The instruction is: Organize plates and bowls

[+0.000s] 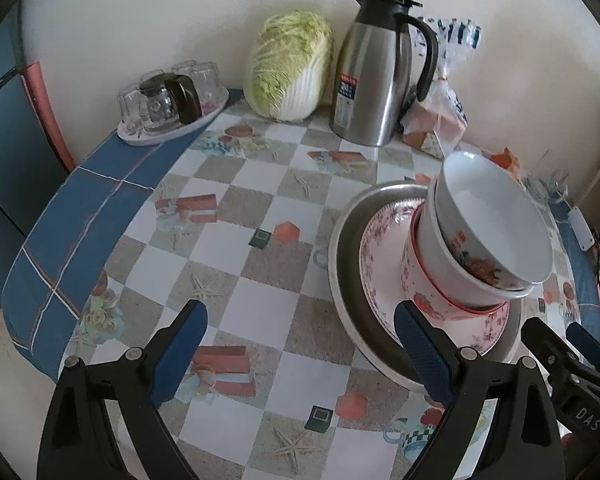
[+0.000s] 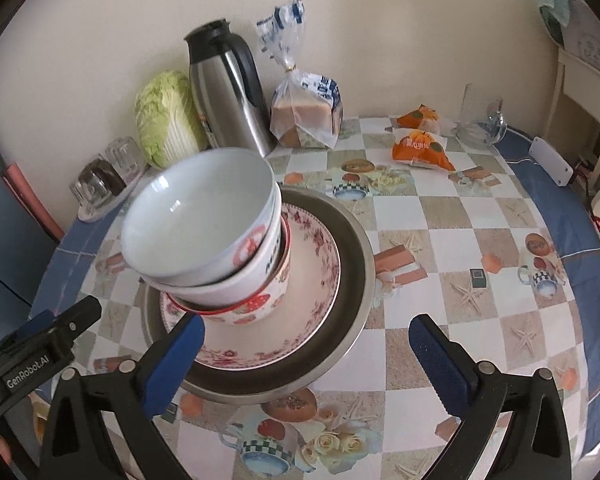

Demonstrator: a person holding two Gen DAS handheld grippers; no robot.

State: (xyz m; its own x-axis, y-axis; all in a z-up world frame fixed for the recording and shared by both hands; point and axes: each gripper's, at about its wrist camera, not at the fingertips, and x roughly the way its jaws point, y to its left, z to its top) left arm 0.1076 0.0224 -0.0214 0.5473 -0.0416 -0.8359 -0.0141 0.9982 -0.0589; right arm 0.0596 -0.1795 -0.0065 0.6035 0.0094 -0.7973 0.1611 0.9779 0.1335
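A stack stands on the table: a steel plate [image 1: 346,264] [image 2: 352,248] at the bottom, a pink floral plate [image 1: 384,256] [image 2: 312,272] on it, then three nested bowls. The lowest is a strawberry bowl [image 1: 424,292] [image 2: 260,304], then a white bowl [image 2: 236,284], and a white floral bowl [image 1: 496,216] [image 2: 196,216] leans on top. My left gripper [image 1: 300,344] is open and empty, left of the stack, with its right finger near the steel plate's rim. My right gripper [image 2: 308,356] is open and empty at the stack's near side.
A steel thermos jug [image 1: 372,76] [image 2: 228,96], a napa cabbage [image 1: 292,64] [image 2: 168,120], bagged bread [image 2: 308,112] and a tray of upturned glasses [image 1: 168,108] line the wall. Orange snack packs [image 2: 420,148] and a glass jug [image 2: 480,124] lie at the far right.
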